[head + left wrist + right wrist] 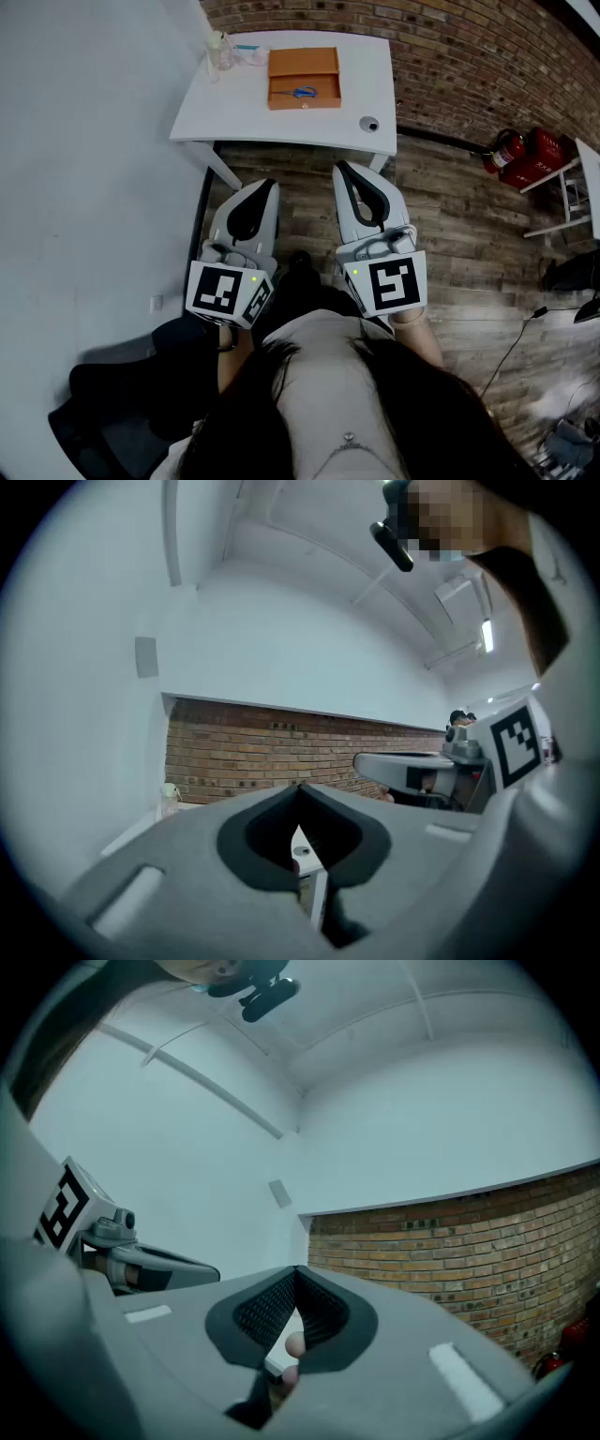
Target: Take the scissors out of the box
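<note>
Blue-handled scissors (303, 93) lie in the open orange wooden box (281, 64) on the white table (370, 66). The left gripper (263, 187) and right gripper (344, 171) hang well short of that table, jaws together and empty. To do this well, step closer and part one pair before reaching for the handles.

Even, dim bluish indoor light, soft shadows, strong fisheye vignetting in both gripper views, foreground blurred

We stand in a bare workroom: brick wall (469, 56) at twelve o'clock, plank floor (459, 234), white desk (370, 70), fire extinguishers (514, 155) at two o'clock.
</note>
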The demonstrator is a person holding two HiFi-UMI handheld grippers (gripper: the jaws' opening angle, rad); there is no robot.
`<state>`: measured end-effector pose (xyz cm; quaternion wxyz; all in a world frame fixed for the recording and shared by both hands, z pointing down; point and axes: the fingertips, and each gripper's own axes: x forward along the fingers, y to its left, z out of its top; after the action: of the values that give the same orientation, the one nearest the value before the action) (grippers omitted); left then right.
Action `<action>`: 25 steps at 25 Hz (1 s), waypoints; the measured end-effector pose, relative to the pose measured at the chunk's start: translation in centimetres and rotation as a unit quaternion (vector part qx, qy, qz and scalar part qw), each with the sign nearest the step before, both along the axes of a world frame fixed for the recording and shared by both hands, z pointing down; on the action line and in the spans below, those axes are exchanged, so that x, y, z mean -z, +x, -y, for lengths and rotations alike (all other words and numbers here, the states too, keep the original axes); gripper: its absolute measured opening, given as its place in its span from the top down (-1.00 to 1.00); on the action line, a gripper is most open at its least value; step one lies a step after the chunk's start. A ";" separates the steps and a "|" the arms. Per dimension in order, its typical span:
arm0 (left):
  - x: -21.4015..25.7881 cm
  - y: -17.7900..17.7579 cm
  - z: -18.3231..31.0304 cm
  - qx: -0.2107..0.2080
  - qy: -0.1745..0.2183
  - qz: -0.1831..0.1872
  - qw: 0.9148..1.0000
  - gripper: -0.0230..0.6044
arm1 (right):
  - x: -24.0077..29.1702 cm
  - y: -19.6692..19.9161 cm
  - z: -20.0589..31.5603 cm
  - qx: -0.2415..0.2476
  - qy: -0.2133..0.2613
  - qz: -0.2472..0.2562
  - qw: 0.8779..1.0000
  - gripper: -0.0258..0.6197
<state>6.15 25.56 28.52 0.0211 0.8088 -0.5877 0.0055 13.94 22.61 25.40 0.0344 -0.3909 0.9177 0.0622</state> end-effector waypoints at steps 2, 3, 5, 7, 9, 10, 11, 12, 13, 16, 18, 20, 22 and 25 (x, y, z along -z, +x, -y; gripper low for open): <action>-0.1 -0.7 0.4 0.000 -0.002 -0.002 1.000 0.93 | 0.1 -0.6 0.5 -0.001 0.001 0.001 1.000 0.90; -0.1 -1.0 0.7 -0.001 -0.002 -0.002 1.000 0.93 | 0.1 -0.9 0.7 -0.002 0.001 0.002 1.000 0.90; -0.1 -1.5 1.3 -0.003 -0.002 -0.003 1.000 0.93 | 0.2 -1.2 1.4 -0.006 -0.001 0.007 1.000 0.90; -0.1 -2.0 2.0 -0.007 -0.001 -0.003 1.000 0.93 | 0.3 -1.5 2.1 -0.009 -0.003 0.012 1.000 0.90; -0.1 -2.5 2.8 -0.012 0.000 -0.003 1.000 0.93 | 0.3 -2.1 2.9 -0.010 -0.002 0.014 1.000 0.90; -0.1 -2.7 3.2 -0.015 0.000 -0.003 1.000 0.93 | 0.4 -2.3 3.2 -0.010 -0.002 0.015 1.000 0.90; -0.1 -2.9 3.7 -0.018 0.000 -0.003 1.000 0.93 | 0.4 -2.6 3.6 -0.010 0.000 0.016 1.000 0.90; -0.2 -3.1 4.1 -0.021 0.000 -0.003 1.000 0.93 | 0.4 -2.9 4.0 -0.012 0.002 0.016 1.000 0.90; -0.2 -3.3 4.6 -0.025 0.000 -0.003 1.000 0.93 | 0.4 -3.2 4.4 -0.014 0.004 0.015 1.000 0.90; -0.3 -4.0 5.9 -0.033 0.001 -0.004 0.999 0.93 | 0.4 -4.3 5.4 -0.017 0.013 0.009 1.000 0.90; -0.3 -4.5 6.8 -0.037 0.002 -0.006 0.999 0.93 | 0.3 -5.1 6.2 -0.019 0.017 0.004 1.000 0.90; -0.3 -4.8 7.5 -0.041 0.003 -0.006 0.999 0.93 | 0.3 -5.8 7.1 -0.021 0.016 0.000 1.000 0.90; -0.4 -5.4 8.2 -0.044 0.004 -0.007 0.999 0.93 | 0.2 -6.5 8.0 -0.024 0.012 0.001 1.000 0.90; -0.7 -6.6 9.0 -0.047 0.002 -0.009 0.999 0.93 | 0.0 -7.8 9.2 -0.031 0.015 -0.007 0.999 0.90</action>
<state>-0.44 16.52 29.25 0.0244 0.8355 -0.5490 -0.0020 6.10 13.38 25.40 0.0317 -0.4184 0.9042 0.0804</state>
